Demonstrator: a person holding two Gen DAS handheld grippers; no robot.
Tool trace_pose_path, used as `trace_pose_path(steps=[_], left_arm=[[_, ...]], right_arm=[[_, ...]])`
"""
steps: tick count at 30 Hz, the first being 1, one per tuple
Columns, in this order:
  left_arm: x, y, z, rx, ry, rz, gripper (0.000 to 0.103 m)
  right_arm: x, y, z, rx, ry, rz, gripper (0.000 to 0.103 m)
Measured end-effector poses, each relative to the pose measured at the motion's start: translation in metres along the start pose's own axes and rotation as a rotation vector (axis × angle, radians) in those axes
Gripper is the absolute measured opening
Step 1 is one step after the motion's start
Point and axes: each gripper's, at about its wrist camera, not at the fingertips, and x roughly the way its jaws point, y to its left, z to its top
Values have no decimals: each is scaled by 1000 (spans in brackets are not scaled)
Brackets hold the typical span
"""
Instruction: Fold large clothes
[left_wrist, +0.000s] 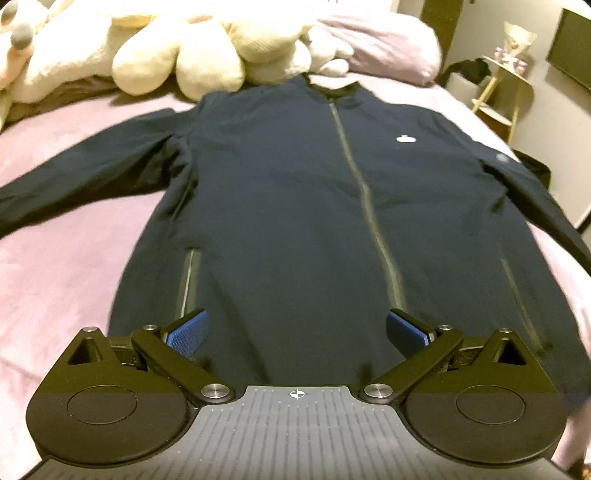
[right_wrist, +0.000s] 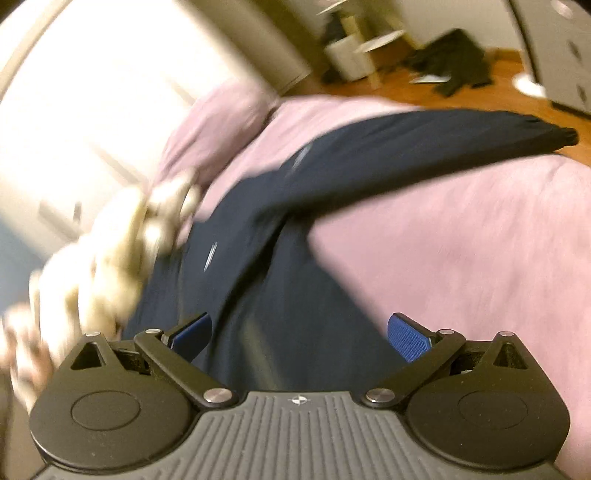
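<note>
A dark navy zip jacket (left_wrist: 295, 192) lies flat, front up, on a pink bed cover (left_wrist: 66, 258), collar far, hem near, both sleeves spread out to the sides. My left gripper (left_wrist: 297, 332) is open and empty, just above the hem near the middle zip. In the blurred right wrist view the jacket (right_wrist: 280, 295) runs under my right gripper (right_wrist: 299, 332), which is open and empty over its right side. The right sleeve (right_wrist: 424, 158) stretches out toward the bed's edge.
Cream plush toys (left_wrist: 177, 55) and a pink pillow (left_wrist: 388, 40) lie beyond the collar. A small side table (left_wrist: 506, 85) stands right of the bed. Dark clothes (right_wrist: 454, 62) lie on the wooden floor (right_wrist: 498, 70) past the bed edge.
</note>
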Motion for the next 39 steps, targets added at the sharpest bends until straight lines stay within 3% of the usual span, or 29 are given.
trace_pose_path(steps=[5,8,12,18,19,21,22,23,26,29,33,36,39], left_arm=[[45,10,0,-89,72,8,103],[47,11,-7,-72,25,9,103],[49,12,-11,-54,9,9,103],[51,12,-10,-69,2,7,103],[51,12,-10,-71,1,5,103],[52,13,-11,-72,0,-1,103],[51,14,-11,-75,-4,-6,103],[51,16,-11,-80,-12,-13,103],[47,22,-13,-122,-36,-43,103],[40,29,-8,-175,-35,-65,103],[29,37,-1,-227,-48,-82,103],[15,42,6,-223,-107,-89,103],[8,49,13,-223,-134,-91,103]], right_arm=[[47,-69,52,273,-53,-33,101],[69,-99,65,383,-60,-20,100],[80,-110,76,428,-141,2,98],[101,-127,97,526,-241,-26,87],[103,-130,100,547,-256,-25,81],[112,-135,107,594,-268,-49,60],[117,-140,109,620,-266,-67,39],[121,-147,110,650,-253,-85,26],[126,-159,114,650,-224,-89,18],[116,-127,128,435,-241,-217,16],[104,-24,133,-73,-354,-375,15],[108,68,92,-550,-411,-363,15],[126,135,15,-993,-384,-257,16]])
